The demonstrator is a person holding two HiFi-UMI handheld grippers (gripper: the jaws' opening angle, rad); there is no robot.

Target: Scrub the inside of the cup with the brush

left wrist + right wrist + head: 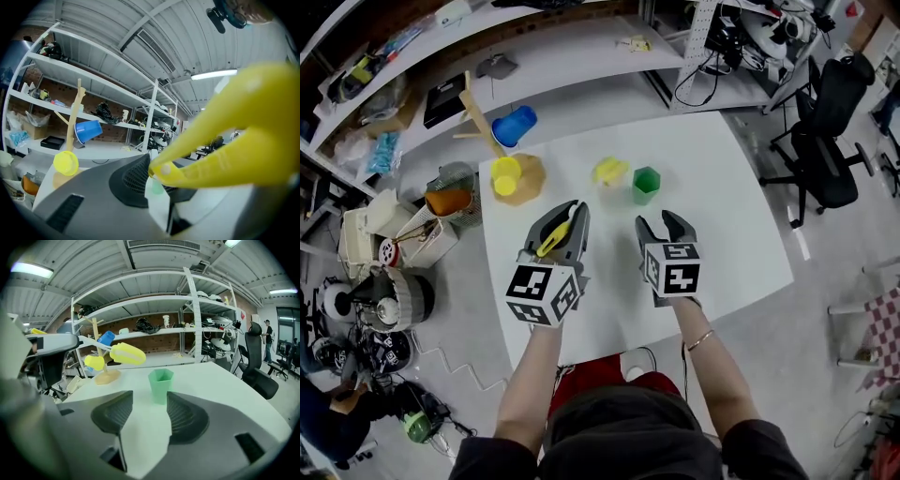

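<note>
Brush (pixel 554 240) clamped in left gripper (pixel 566 214); right gripper (pixel 667 223) held wide, empty. Green cup (pixel 646 185) at its 12 o'clock: likely toppled if nudged off-centre.

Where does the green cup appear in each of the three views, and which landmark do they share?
Head view: green cup just above centre, ahead of the right gripper.
Left gripper view: seemingly the pale green blur low centre, under the yellow brush.
Right gripper view: centre, beyond the open jaws.
Shared landmark: the blue cup on the wooden rack.
</note>
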